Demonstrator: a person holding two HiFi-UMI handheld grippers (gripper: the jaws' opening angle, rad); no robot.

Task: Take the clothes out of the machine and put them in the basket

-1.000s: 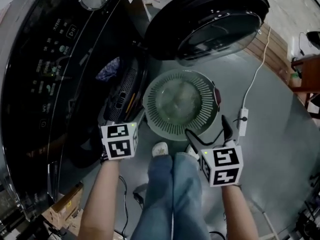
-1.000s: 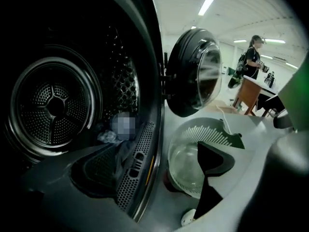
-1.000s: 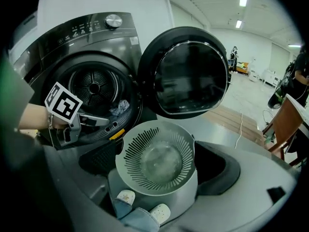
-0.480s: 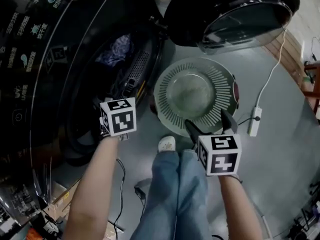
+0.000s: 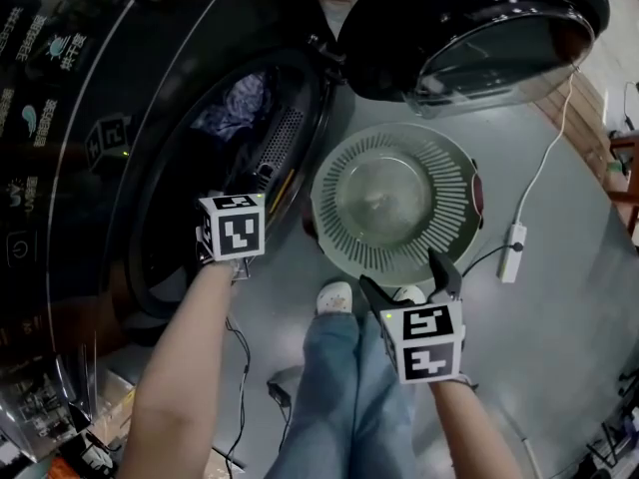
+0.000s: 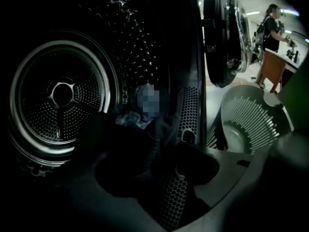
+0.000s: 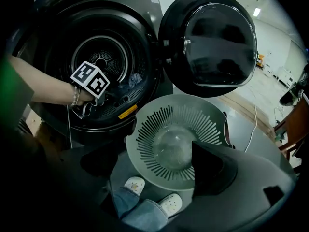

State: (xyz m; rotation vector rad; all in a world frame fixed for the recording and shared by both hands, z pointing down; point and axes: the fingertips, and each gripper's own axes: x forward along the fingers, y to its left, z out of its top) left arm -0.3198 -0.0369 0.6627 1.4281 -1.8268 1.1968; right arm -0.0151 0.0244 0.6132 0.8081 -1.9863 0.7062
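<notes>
Dark blue clothes lie low in the drum, and show as a bluish heap in the head view. My left gripper reaches into the machine's mouth, with its marker cube at the opening. Its jaws have just been closing with a fold of the clothes between them. The dark hides whether the pads press on the fold. The grey-green slatted basket stands on the floor below the open door. My right gripper hangs open over the basket's near rim with nothing in it.
The perforated drum is deep and dark. The person's legs and white shoes stand against the basket's near side. A power strip with its cable lies on the floor to the right. A person stands far off at a table.
My left gripper has moved in towards the drum opening and sunk. The right gripper has dropped a little by the basket's near rim, still open.
</notes>
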